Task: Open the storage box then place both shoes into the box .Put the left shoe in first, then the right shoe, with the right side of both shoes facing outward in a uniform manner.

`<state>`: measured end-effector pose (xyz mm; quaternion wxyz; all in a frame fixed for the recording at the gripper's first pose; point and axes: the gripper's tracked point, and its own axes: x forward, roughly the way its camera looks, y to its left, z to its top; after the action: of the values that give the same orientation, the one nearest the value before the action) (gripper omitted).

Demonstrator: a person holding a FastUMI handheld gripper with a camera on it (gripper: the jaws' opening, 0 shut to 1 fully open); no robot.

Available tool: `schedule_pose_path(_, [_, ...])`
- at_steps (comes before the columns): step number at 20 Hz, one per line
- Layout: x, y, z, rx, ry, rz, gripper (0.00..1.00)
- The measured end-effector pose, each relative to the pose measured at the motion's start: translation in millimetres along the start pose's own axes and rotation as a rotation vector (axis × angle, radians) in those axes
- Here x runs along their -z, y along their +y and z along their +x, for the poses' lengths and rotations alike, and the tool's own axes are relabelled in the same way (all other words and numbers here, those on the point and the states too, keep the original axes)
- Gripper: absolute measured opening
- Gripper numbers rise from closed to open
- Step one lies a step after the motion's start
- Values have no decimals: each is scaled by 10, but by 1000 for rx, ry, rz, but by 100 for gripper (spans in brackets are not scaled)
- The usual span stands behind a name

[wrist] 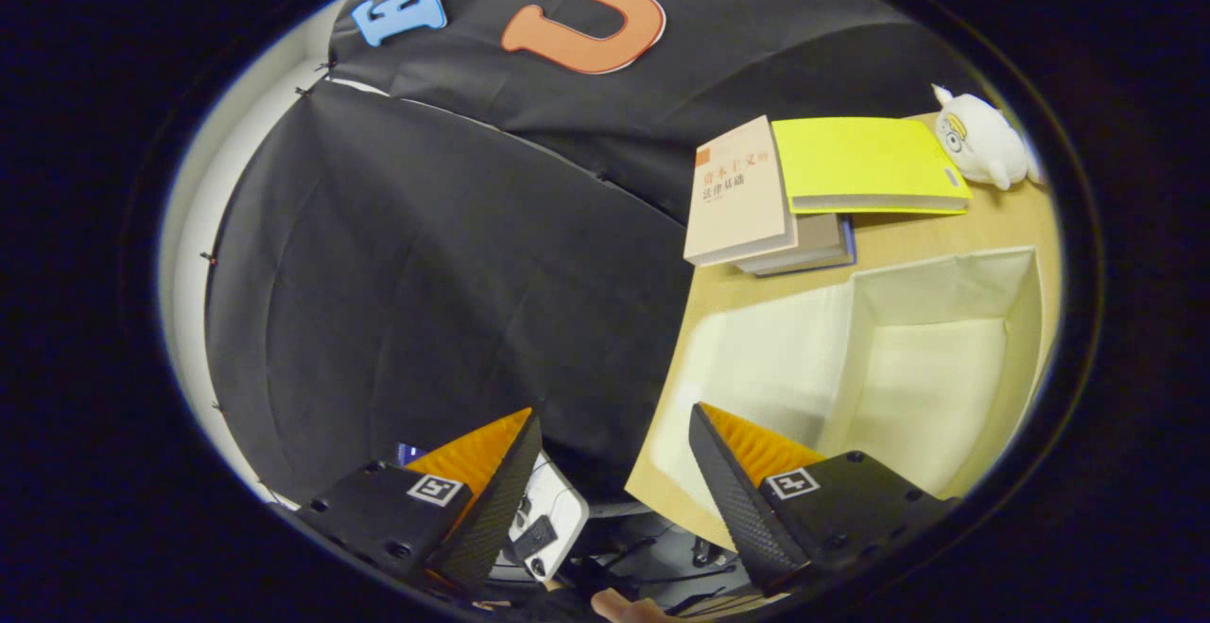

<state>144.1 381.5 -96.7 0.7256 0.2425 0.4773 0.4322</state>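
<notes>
Fingers (614, 472) spread wide, empty; box (931, 320) open at two o'clock, long axis running toward books (756, 202).

Storage box (931, 358): one, open. Books (813, 198): four, in two overlapping stacks. Plush toy (983, 139): one. Worktop (1002, 216): one. Fingers (728, 481): two, spread apart, nothing between them.
</notes>
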Motion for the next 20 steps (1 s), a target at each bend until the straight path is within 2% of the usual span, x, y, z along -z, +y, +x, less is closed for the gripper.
schedule_pose_path(4, [-50, -330, -170, 156, -56, -100, 100])
schedule_pose_path(11, [-100, -929, -927, 451, -180, -341, 100])
schedule_pose_path(14, [-25, -1374, -1264, 558, -192, -338, 100])
schedule_pose_path(17, [59, -1786, -1589, 621, -229, -272, 100])
schedule_pose_path(20, [131, -2181, -1930, 697, -256, -270, 100])
